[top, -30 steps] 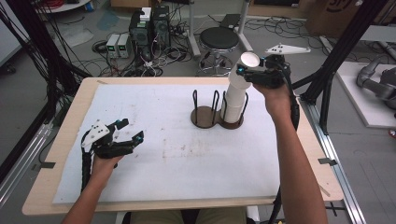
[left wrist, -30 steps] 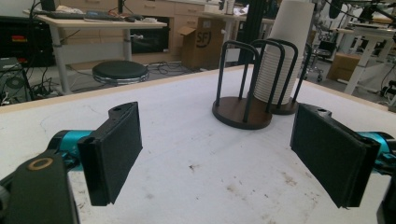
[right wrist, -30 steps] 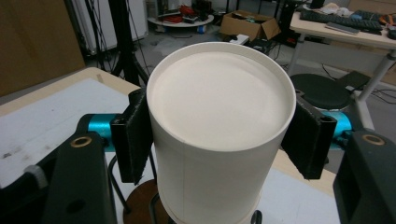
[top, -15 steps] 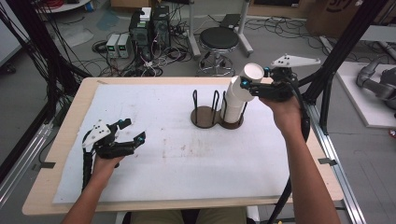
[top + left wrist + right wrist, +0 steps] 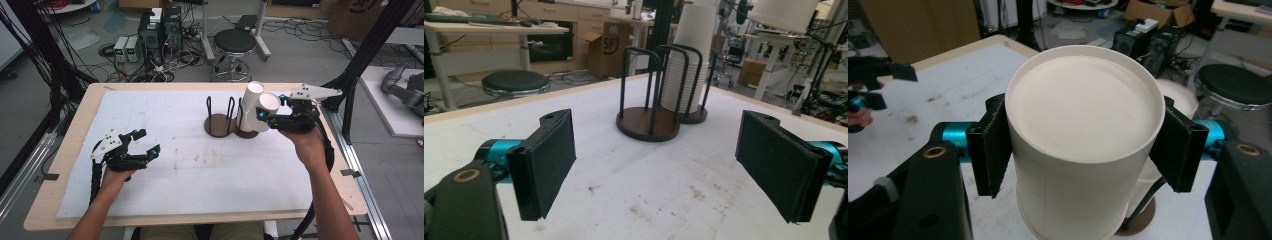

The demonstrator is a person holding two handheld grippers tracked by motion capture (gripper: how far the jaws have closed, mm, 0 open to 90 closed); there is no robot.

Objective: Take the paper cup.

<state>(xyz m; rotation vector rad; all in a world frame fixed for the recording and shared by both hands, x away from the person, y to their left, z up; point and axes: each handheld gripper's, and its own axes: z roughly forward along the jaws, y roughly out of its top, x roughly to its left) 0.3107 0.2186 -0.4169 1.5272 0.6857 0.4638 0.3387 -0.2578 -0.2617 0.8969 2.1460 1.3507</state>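
My right gripper (image 5: pixel 264 114) is clamped on a white paper cup (image 5: pixel 1083 135), held bottom-up just beside the cup stack (image 5: pixel 248 107) in the wire holder (image 5: pixel 227 117). My left gripper (image 5: pixel 142 141) hangs over the table (image 5: pixel 200 165) with jaws spread wide, holding nothing, well apart from the holder

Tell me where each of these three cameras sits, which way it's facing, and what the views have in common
High view: above the person's side, looking forward and down on the table; both forearms, left gripper, right gripper.
Left gripper view: rides the left gripper, looks between its open jaws toward the cup holder.
Right gripper view: rides the right gripper, whose jaws clamp a paper cup; the other hand at far left.
Shared: all show the cup stack.
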